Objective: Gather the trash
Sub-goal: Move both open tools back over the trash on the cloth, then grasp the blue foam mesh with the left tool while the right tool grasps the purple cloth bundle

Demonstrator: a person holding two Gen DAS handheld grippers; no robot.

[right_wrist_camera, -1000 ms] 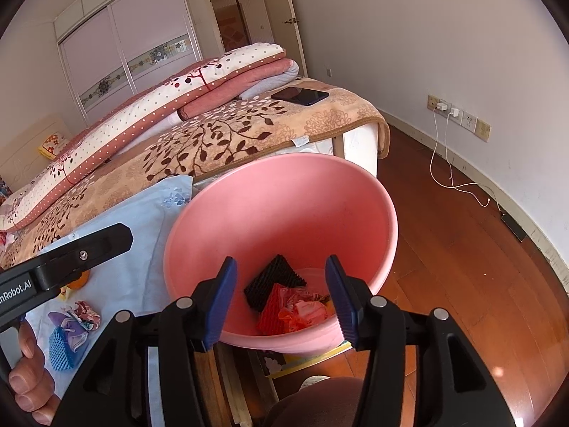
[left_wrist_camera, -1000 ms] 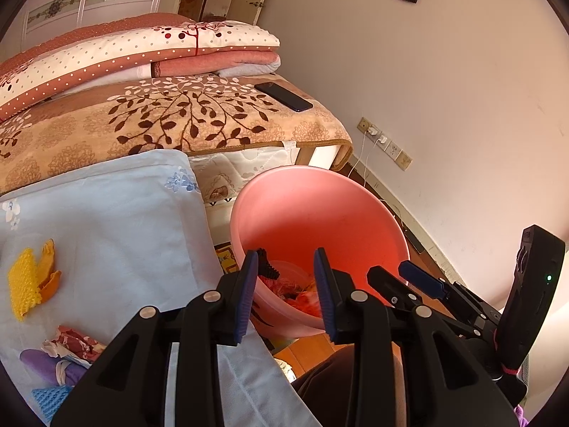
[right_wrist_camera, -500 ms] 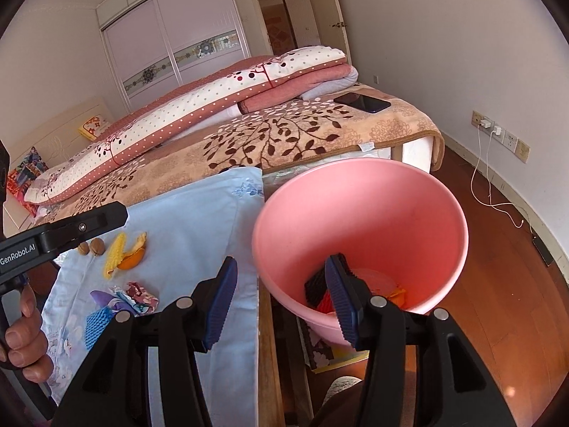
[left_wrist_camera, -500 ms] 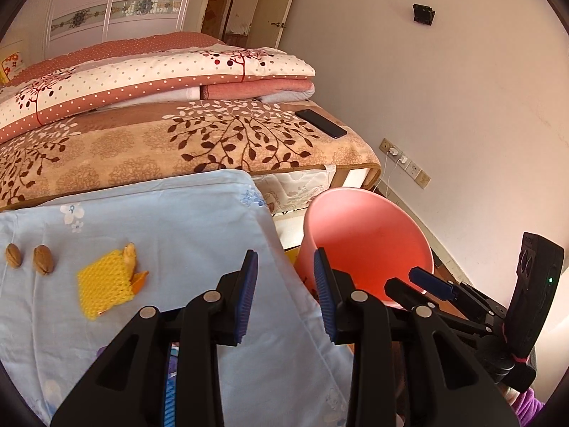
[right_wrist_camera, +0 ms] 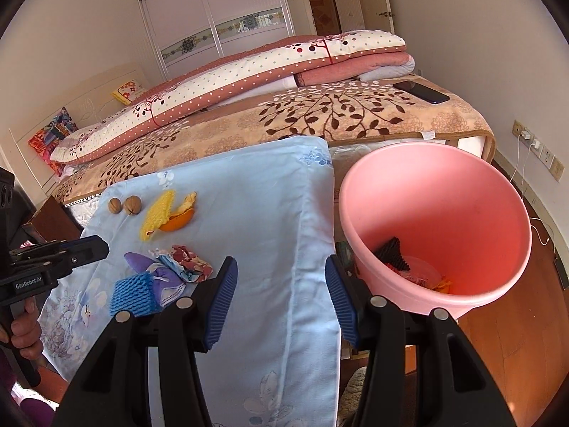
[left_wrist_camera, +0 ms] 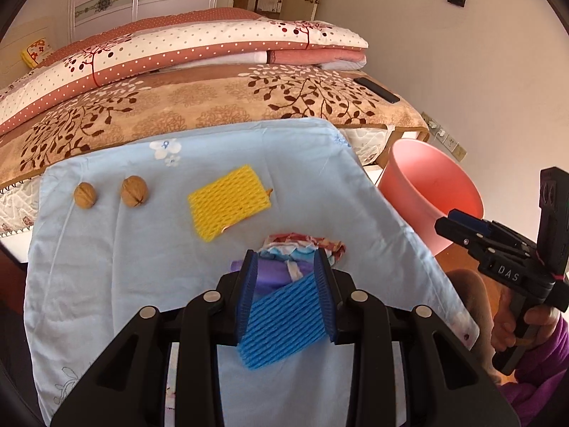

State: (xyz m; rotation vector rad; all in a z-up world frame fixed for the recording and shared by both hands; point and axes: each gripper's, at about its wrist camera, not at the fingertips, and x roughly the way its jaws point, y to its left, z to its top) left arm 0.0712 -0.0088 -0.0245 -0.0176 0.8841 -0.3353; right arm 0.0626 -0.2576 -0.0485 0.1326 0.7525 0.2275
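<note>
A blue foam net (left_wrist_camera: pixel 284 320) lies on the light blue cloth (left_wrist_camera: pixel 142 249), with a purple wrapper (left_wrist_camera: pixel 274 272) and a crumpled patterned wrapper (left_wrist_camera: pixel 306 243) just beyond it. My left gripper (left_wrist_camera: pixel 286 270) is open, its jaws either side of the blue net and purple wrapper. A yellow foam net (left_wrist_camera: pixel 227 201) lies further on, over an orange peel (right_wrist_camera: pixel 177 222). My right gripper (right_wrist_camera: pixel 281 281) is open and empty above the cloth's right part, next to the pink bin (right_wrist_camera: pixel 437 220), which holds black and red trash.
Two walnuts (left_wrist_camera: pixel 110 194) lie at the cloth's far left. The bed with folded quilts (left_wrist_camera: pixel 177 46) and a phone (left_wrist_camera: pixel 377 89) is behind. Wall sockets with a cable (right_wrist_camera: pixel 533 142) and wooden floor lie right of the bin (left_wrist_camera: pixel 430 188).
Both grippers swung left from the pink bin to over the blue cloth. My left gripper came down around the blue net and purple wrapper. Neither gripper has closed.
</note>
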